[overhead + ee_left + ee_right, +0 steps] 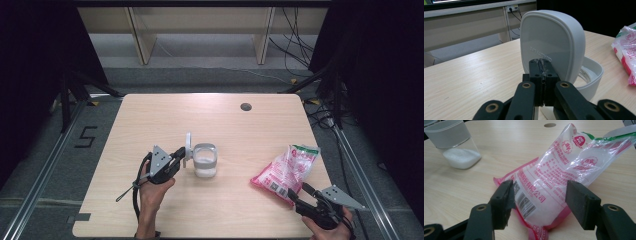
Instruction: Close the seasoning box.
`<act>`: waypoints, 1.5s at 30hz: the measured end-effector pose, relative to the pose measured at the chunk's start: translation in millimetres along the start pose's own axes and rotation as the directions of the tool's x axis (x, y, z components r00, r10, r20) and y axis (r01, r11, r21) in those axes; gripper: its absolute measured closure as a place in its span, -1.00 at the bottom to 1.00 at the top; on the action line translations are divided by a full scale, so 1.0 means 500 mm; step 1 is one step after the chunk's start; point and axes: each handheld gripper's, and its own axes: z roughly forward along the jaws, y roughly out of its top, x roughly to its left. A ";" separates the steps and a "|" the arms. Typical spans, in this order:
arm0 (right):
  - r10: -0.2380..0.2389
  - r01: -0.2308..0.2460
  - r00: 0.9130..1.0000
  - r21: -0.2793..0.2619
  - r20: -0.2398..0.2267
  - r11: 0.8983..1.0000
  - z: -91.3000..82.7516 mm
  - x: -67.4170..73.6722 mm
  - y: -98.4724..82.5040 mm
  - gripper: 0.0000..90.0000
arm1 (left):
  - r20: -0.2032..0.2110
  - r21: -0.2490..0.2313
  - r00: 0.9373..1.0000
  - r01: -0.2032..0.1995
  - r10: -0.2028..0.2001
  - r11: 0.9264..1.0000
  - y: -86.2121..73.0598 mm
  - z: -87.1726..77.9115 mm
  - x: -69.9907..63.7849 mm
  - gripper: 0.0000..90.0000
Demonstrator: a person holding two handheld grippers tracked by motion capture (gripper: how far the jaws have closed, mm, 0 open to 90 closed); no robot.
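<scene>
holding the jar open, bag lined up for a pour

from above: left gripper (181, 156) pinching the hinged lid (188, 145) upright beside the jar (205, 160) mid-table, probably to keep the mouth clear. left gripper view: jaws clamped tight on lid (551, 42) edge. right gripper view: jaws wide, straddling the bag (554, 182) bottom without pressing, looks ready to grab; right gripper (299, 192) low at the table's near right.

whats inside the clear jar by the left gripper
A low layer of white grains covers the bottom of the jar; the rest is empty. The jar floor under them is covered. Its lid is off, pinched by the left gripper.
</scene>
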 end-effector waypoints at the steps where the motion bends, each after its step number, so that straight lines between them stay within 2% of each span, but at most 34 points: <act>1: -0.003 0.003 1.000 0.000 0.000 1.000 0.000 0.000 0.000 -0.10 | 0.000 -0.002 1.000 0.001 -0.001 1.000 0.001 0.000 -0.001 0.96; 5: 0.003 -0.003 1.000 -0.013 -0.004 1.000 0.003 0.001 -0.001 -0.10 | 0.005 -0.004 1.000 -0.002 0.002 1.000 0.005 0.001 -0.004 0.96; 12: 0.007 -0.007 1.000 0.016 -0.007 1.000 -0.001 0.002 0.000 -0.10 | 0.019 -0.010 1.000 -0.004 0.005 1.000 0.005 0.003 -0.009 0.95; 15: 0.008 -0.007 1.000 0.015 -0.008 1.000 -0.001 0.002 0.000 -0.10 | 0.044 -0.026 0.999 0.010 -0.008 1.000 0.006 0.006 -0.014 0.95; 16: 0.010 -0.010 1.000 0.015 -0.008 1.000 -0.001 0.002 0.000 -0.10 | 0.045 -0.018 0.999 -0.007 0.008 1.000 0.007 0.005 -0.015 0.95; 21: 0.018 -0.018 1.000 0.016 -0.001 1.000 0.002 0.004 0.000 -0.10 | 0.057 -0.010 0.998 -0.007 0.008 1.000 0.006 0.007 -0.025 0.90; 24: 0.004 -0.004 1.000 0.012 -0.005 1.000 0.002 0.002 0.000 -0.10 | 0.082 -0.012 0.997 0.001 0.000 1.000 0.007 0.004 -0.029 0.78; 26: 0.018 -0.019 1.000 0.016 0.001 1.000 0.002 0.005 0.000 -0.10 | 0.100 -0.025 0.995 0.013 -0.011 1.000 0.008 0.001 -0.031 0.69; 29: 0.010 -0.010 1.000 0.015 0.002 1.000 0.002 0.004 0.000 -0.10 | 0.156 -0.043 0.987 0.038 -0.031 0.998 0.010 -0.005 -0.035 0.54; 30: 0.031 -0.031 1.000 0.018 0.001 0.999 0.002 0.008 0.000 -0.10 | 0.163 -0.041 0.986 0.034 -0.027 0.999 0.010 -0.006 -0.036 0.50; 31: 0.007 -0.007 1.000 0.010 -0.005 1.000 0.003 0.004 0.000 -0.10 | 0.168 -0.045 0.985 0.037 -0.029 0.998 0.010 -0.007 -0.038 0.46; 32: 0.006 -0.006 1.000 0.012 -0.010 1.000 0.004 0.004 0.000 -0.10 | 0.176 -0.059 0.984 0.051 -0.040 0.997 0.009 -0.006 -0.039 0.42; 34: -0.009 0.009 1.000 0.009 -0.018 1.000 0.002 0.001 0.000 -0.11 | 0.179 -0.047 0.983 0.046 -0.037 0.998 0.009 -0.009 -0.042 0.32; 35: -0.017 0.017 1.000 0.002 -0.013 1.000 0.003 0.001 0.000 -0.11 | 0.190 -0.054 0.981 0.058 -0.047 0.997 0.007 -0.007 -0.045 0.25; 36: -0.017 0.017 1.000 0.001 -0.017 1.000 0.003 0.001 0.000 -0.11 | 0.186 -0.043 0.982 0.045 -0.037 0.998 0.007 -0.009 -0.046 0.18; 37: -0.001 0.001 1.000 0.007 -0.028 1.000 0.003 0.004 0.000 -0.12 | 0.193 -0.039 0.980 0.054 -0.045 0.998 0.005 -0.010 -0.049 0.14; 38: -0.013 0.013 1.000 0.010 -0.016 1.000 0.000 0.003 0.001 -0.12 | 0.208 -0.040 0.978 0.041 -0.032 0.998 0.004 -0.009 -0.049 0.11; 40: 0.001 -0.001 1.000 0.012 -0.025 1.000 0.000 0.006 0.001 -0.14 | 0.208 -0.044 0.978 0.046 -0.036 0.998 0.001 -0.008 -0.054 0.03; 41: 0.001 -0.001 1.000 0.013 -0.025 1.000 0.000 0.006 0.001 -0.14 | 0.196 -0.027 0.980 0.040 -0.034 0.999 0.000 -0.010 -0.057 -0.01; 42: 0.027 -0.027 0.999 0.020 -0.018 0.999 -0.002 0.010 0.000 -0.14 | 0.199 -0.026 0.980 0.032 -0.026 0.999 -0.001 -0.010 -0.058 -0.04; 43: 0.000 0.000 1.000 -0.006 -0.024 1.000 0.002 0.006 -0.001 -0.14 | 0.201 -0.028 0.979 0.031 -0.025 0.999 -0.002 -0.011 -0.060 -0.05; 44: 0.006 -0.007 1.000 -0.018 -0.024 1.000 0.004 0.008 -0.002 -0.15 | 0.204 -0.026 0.979 0.029 -0.023 0.999 -0.003 -0.013 -0.062 -0.07; 45: -0.013 0.013 1.000 -0.022 -0.018 1.000 0.003 0.005 -0.001 -0.15 | 0.209 -0.035 0.978 0.031 -0.023 0.999 -0.004 -0.014 -0.065 -0.08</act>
